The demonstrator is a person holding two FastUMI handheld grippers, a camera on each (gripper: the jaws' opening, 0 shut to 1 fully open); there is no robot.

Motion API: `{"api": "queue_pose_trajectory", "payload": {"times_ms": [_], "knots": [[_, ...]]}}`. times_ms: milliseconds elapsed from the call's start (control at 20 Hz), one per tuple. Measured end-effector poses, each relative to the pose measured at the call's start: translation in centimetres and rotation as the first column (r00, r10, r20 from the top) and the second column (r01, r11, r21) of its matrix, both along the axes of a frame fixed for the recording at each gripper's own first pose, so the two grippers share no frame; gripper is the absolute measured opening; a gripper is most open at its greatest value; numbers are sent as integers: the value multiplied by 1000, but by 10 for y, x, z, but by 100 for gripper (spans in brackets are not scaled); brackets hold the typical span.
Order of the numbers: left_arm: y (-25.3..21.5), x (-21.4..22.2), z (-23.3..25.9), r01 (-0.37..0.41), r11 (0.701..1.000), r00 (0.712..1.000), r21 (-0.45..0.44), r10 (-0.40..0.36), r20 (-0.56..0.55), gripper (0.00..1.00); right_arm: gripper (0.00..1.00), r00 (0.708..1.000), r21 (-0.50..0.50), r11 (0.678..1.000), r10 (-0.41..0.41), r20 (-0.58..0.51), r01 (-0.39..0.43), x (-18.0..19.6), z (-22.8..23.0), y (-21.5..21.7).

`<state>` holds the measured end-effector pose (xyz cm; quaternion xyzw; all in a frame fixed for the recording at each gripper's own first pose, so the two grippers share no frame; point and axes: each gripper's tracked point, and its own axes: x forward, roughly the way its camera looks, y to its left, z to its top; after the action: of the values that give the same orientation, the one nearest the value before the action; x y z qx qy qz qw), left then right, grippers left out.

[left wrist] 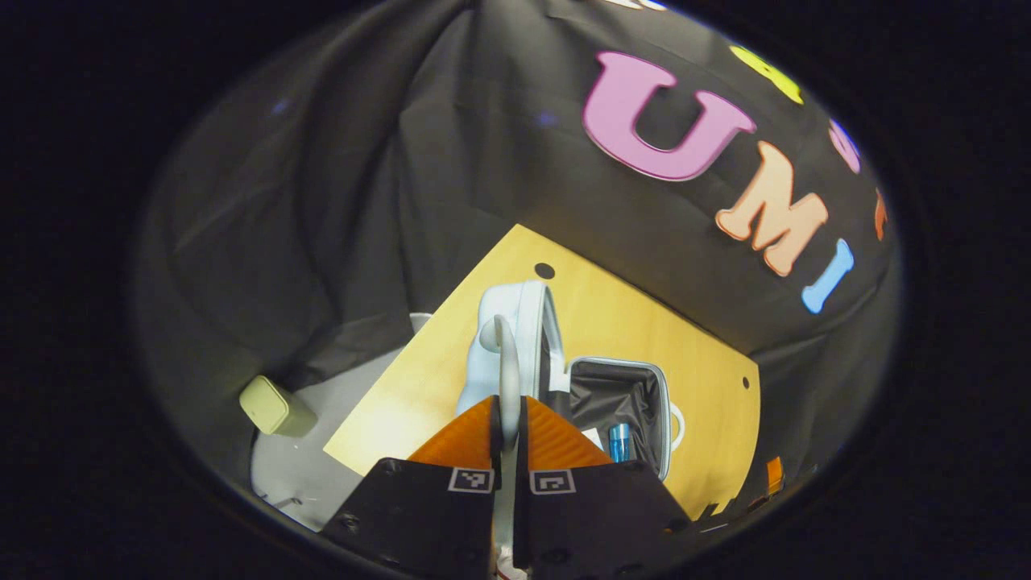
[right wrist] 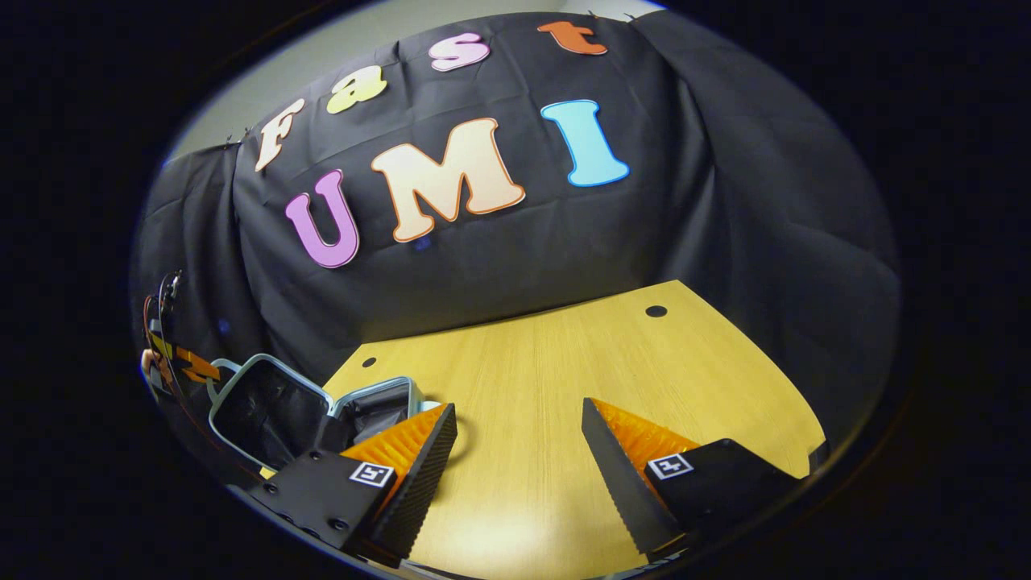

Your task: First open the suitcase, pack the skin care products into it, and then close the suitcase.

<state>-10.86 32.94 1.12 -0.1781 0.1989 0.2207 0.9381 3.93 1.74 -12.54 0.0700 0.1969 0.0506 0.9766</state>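
A pale blue hard-shell suitcase (left wrist: pixel 515 338) w/ rounded corners & black fabric lining is seen open on the smooth yellow wooden table (left wrist: pixel 636 322); lid is raised near upright. A shiny blue cylindrical skin-care bottle (left wrist: pixel 619 441) is lodged in the lower half. Left gripper (left wrist: pixel 509 419) is pressed together on the lid's thin curved handle (left wrist: pixel 507 362). Right gripper (right wrist: pixel 519 439) is spread wide above bare tabletop, nothing held, suitcase at its left.

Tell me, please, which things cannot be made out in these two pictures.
- Left gripper view: most of the suitcase contents. The left tongs cover the near part; a blue tube shows partly.
- Left gripper view: what the pale green box is; too small.
- Right gripper view: the suitcase inside; dark, cut by the near finger.
- Right gripper view: the left tongs; small at the edge.
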Motion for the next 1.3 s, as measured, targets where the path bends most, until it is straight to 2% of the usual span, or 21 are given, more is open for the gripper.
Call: {"api": "queue_pose_trajectory", "payload": {"times_ms": [200, 250, 300, 350, 400, 450, 650, 850, 1050, 1200, 1300], "knots": [[-40, 20, 10, -28, 996, 998, 87, 33, -60, 2, 98, 1000, -1, 1000, -6, 8, 6, -3, 0, -28], [-50, 24, 12, -44, 994, 996, 101, 51, -72, 2, 94, 1000, 1, 1000, -3, 12, 3, -4, 1, -34], [-58, 28, 13, -58, 991, 995, 120, 68, -80, 2, 98, 1000, 1, 1000, 1, 18, -1, -4, 1, -40], [-68, 30, 15, -70, 988, 992, 141, 84, -91, 2, 98, 1000, 4, 1000, 7, 23, -7, -3, 1, -45], [-79, 35, 17, -81, 983, 991, 164, 98, -96, 2, 94, 1000, 12, 1000, 15, 27, -15, -3, 0, -49], [-91, 39, 16, -83, 979, 989, 185, 103, -103, 2, 98, 999, 24, 999, 24, 28, -24, -3, 0, -54], [-151, 66, 12, -48, 970, 988, 237, 81, -132, 2, 98, 998, 49, 997, 62, 21, -63, 1, -2, -77], [-224, 108, -14, 61, 977, 987, 204, -29, -156, 2, 98, 995, 40, 994, 96, 26, -97, 5, 2, -101], [-283, 154, -75, 169, 979, 966, 114, -142, -217, 2, 98, 993, 42, 993, 112, 29, -113, 6, 6, -117], [-303, 184, -121, 205, 977, 941, 52, -182, -284, 2, 98, 993, 46, 992, 114, 25, -115, 5, 8, -120], [-304, 195, -143, 211, 977, 928, 41, -187, -324, 3, 98, 994, 42, 993, 107, 26, -108, 3, 9, -122]]}}
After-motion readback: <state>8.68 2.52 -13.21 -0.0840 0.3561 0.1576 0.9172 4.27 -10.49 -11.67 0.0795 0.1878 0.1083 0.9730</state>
